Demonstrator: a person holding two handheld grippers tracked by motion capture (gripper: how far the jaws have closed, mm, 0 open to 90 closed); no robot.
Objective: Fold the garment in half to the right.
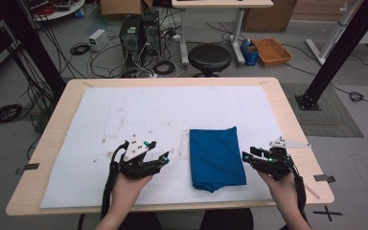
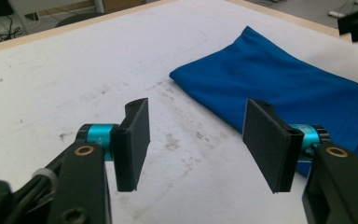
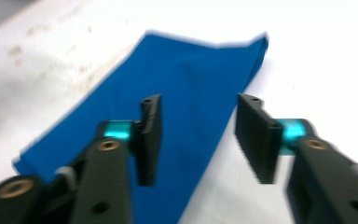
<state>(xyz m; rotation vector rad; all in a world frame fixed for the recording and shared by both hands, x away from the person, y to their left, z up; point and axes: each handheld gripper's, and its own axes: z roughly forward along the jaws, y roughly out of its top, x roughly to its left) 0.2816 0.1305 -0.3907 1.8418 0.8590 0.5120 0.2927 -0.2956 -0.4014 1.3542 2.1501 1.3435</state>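
A folded blue cloth [image 1: 216, 157] lies flat on the white sheet [image 1: 139, 115] that covers the table, between my two grippers. To its left my left gripper [image 1: 165, 158] hovers open, jaws wide apart with nothing between them; in the left gripper view the blue cloth [image 2: 284, 88] lies ahead and to the right of the left gripper [image 2: 205, 140]. At the cloth's right edge my right gripper [image 1: 246, 156] is open and empty. In the right gripper view the right gripper [image 3: 198, 137] stands over the edge of the cloth [image 3: 186, 88], clear of it.
The white sheet carries brown stains [image 1: 117, 139] near its middle left. The wooden table edge [image 1: 297, 120] runs close to the right hand. Beyond the table stand a black stool [image 1: 209, 58], computers and cables [image 1: 139, 38] on the floor.
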